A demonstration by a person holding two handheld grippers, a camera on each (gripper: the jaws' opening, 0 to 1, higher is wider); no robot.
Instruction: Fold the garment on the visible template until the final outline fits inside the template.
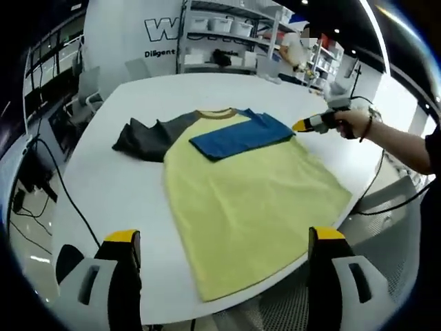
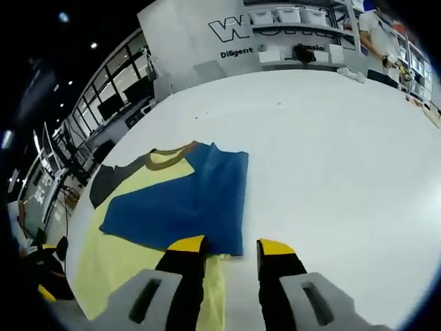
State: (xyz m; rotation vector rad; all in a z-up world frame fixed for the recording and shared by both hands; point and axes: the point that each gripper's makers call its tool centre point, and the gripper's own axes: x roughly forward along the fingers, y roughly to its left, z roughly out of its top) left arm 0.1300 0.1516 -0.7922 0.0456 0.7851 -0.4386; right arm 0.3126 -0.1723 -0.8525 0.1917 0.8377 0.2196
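Spread, yellow-tipped left gripper and right gripper (both empty) face the soft, limp yellow T-shirt with blue sleeve folded inward, flat on the white bench; pinch at hem corners.

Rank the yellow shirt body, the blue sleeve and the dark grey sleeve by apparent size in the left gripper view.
1. Yellow fabric shirt body: largest.
2. Blue fabric sleeve folded across the chest.
3. Dark grey fabric sleeve: roughly like the blue; lying rumpled, so unsure.
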